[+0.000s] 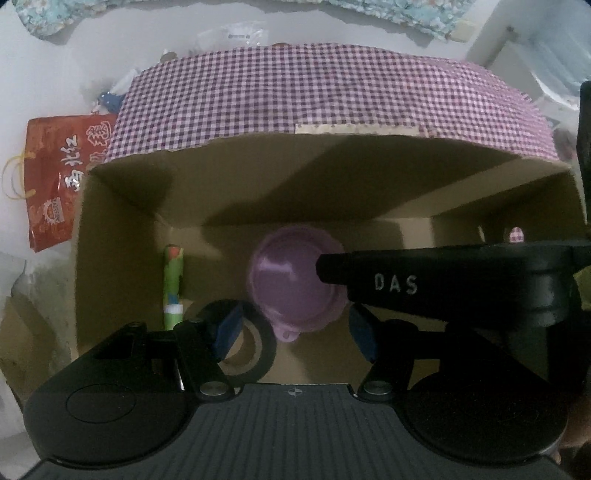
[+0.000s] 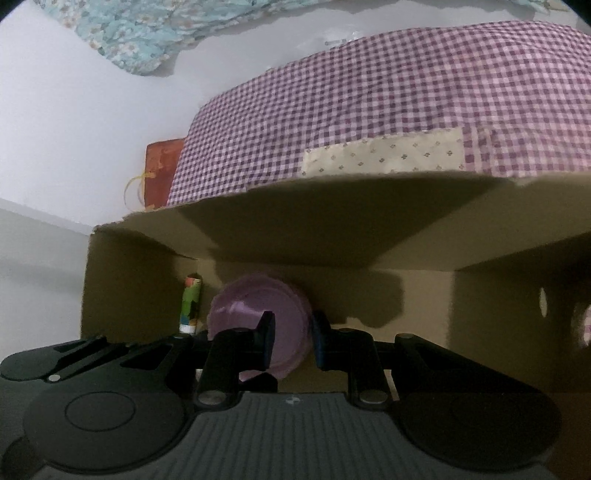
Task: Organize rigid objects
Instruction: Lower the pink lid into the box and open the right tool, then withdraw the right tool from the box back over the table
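Observation:
An open cardboard box [image 1: 122, 266] holds a purple plastic bowl [image 1: 291, 280] near its middle. A green printed tube [image 1: 173, 288] lies to the bowl's left, and a black tape roll [image 1: 264, 354] lies near the front. My right gripper [image 2: 293, 341] is shut on the purple bowl [image 2: 255, 314], with one pad inside the rim and one outside. In the left wrist view its black body [image 1: 424, 284] reaches in from the right to the bowl's edge. My left gripper [image 1: 295, 332] hangs open over the bowl's near edge, holding nothing. Its left pad [image 1: 229, 328] covers part of the tape roll.
A purple gingham cloth [image 1: 325, 96] drapes over the box's raised far flap. A red gift bag [image 1: 55, 173] lies outside the box on the left. Pale floral fabric [image 2: 147, 33] lies further back on the white surface. The box's right wall [image 2: 517, 314] has small holes.

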Demonstrator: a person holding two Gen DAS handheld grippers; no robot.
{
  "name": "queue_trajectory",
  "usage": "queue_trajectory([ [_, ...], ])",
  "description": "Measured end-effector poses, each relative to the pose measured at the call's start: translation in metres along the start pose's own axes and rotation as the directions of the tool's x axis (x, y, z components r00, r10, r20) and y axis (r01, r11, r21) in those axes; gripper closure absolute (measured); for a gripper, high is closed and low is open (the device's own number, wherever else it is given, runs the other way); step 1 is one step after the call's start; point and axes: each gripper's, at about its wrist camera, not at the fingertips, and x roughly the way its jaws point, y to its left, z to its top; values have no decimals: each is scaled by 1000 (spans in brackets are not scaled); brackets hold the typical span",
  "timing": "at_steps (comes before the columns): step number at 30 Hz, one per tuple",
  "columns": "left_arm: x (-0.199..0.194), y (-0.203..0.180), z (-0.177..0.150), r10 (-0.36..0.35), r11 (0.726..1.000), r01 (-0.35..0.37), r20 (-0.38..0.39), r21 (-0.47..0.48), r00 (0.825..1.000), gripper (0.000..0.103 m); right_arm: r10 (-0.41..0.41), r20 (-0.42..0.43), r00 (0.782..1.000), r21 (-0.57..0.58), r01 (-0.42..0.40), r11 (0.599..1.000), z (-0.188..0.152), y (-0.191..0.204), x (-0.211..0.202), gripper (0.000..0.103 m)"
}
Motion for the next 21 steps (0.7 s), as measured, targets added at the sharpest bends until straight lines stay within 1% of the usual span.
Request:
queue_trajectory([
  [2, -4, -2, -1, -2, 1000, 2, 9, 0, 1000, 39, 6, 19, 1000, 3, -6, 1000, -1, 2, -10, 78],
  [5, -22, -4, -7, -23, 1000, 23, 37, 2, 999, 39, 20, 63, 998, -3, -20, 1000, -6, 5, -33, 77],
  [7, -35, -6, -12, -34, 999, 34, 56, 5, 998, 38, 45, 99, 994, -4, -45, 999, -13, 7, -52, 75],
  [11, -65, -11, -28, -58, 998, 57, 95, 12, 994, 38, 97, 179, 979, -15, -96, 995, -33, 14, -95, 62],
  [16, -107, -20, -54, -72, 997, 69, 179, 22, 981, 38, 145, 286, 947, -58, -134, 989, -69, 31, -150, 51],
  [17, -115, -22, -59, -71, 997, 68, 199, 24, 977, 38, 155, 306, 939, -71, -140, 988, -77, 35, -161, 48],
  [19, -130, -23, -71, -75, 997, 70, 234, 28, 969, 37, 168, 349, 922, -88, -146, 985, -95, 41, -182, 47],
  [20, -137, -23, -77, -77, 997, 72, 252, 28, 965, 36, 177, 369, 913, -98, -151, 984, -104, 44, -191, 46],
  [21, -143, -23, -83, -81, 997, 76, 265, 28, 961, 33, 186, 389, 902, -106, -157, 982, -114, 46, -200, 42],
])
